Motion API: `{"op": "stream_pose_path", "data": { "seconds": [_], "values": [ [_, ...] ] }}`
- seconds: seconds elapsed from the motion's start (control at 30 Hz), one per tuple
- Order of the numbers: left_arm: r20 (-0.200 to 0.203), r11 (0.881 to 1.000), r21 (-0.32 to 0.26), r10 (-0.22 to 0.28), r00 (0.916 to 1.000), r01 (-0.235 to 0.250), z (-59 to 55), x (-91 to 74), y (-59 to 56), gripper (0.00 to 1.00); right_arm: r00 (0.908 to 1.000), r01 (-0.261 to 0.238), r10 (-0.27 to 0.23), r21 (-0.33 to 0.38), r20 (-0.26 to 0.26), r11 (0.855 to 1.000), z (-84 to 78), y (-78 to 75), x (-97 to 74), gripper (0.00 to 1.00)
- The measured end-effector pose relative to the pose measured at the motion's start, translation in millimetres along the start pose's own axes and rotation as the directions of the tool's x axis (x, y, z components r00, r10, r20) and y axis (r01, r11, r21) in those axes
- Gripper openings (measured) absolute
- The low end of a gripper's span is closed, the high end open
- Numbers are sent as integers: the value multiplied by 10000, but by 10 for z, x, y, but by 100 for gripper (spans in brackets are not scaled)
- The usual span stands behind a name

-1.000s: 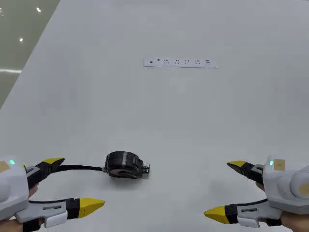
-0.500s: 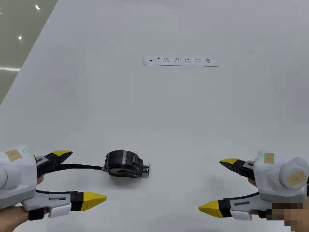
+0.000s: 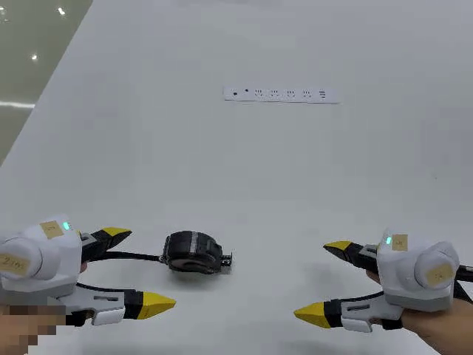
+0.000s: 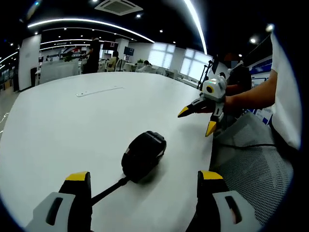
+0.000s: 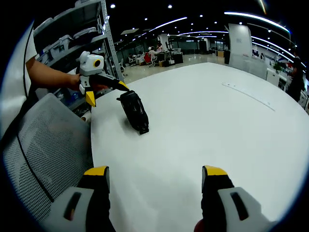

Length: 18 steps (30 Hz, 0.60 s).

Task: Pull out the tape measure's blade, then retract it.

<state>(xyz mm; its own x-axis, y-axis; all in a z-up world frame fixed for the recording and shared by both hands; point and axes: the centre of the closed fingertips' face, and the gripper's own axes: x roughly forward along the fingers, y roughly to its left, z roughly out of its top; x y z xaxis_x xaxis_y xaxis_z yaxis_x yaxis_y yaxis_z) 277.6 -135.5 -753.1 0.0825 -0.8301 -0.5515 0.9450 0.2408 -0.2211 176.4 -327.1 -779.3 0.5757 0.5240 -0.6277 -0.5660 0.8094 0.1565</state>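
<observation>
A black tape measure lies on the white table, blade tip at its right end, a black strap trailing left. My left gripper is open just left of it, the strap running between its yellow-tipped jaws. From the left gripper view the tape measure sits a short way ahead of the open left gripper. My right gripper is open well to the right, nothing between its jaws. In the right gripper view the tape measure lies far ahead of the right gripper.
A white power strip lies flat near the table's far middle. The table's left edge borders a glossy floor. A mesh chair and shelving stand behind the near side.
Both grippers have moved inward and slightly forward: the left closer to the tape measure's strap end, the right leftward. The tape measure has not moved.
</observation>
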Motion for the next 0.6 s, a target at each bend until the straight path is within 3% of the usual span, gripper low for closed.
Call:
{"op": "stream_pose_path", "data": {
  "seconds": [0.2,0.6],
  "values": [
    [226,9996,-238,-150,9996,155,21,109,7,86,9999,-168,168,-35,10,9999,14,-3,89,78],
    [-158,9978,374,-547,9984,552,47,297,-8,83,9987,-508,509,-176,22,9986,52,2,271,77]
  ]
}}
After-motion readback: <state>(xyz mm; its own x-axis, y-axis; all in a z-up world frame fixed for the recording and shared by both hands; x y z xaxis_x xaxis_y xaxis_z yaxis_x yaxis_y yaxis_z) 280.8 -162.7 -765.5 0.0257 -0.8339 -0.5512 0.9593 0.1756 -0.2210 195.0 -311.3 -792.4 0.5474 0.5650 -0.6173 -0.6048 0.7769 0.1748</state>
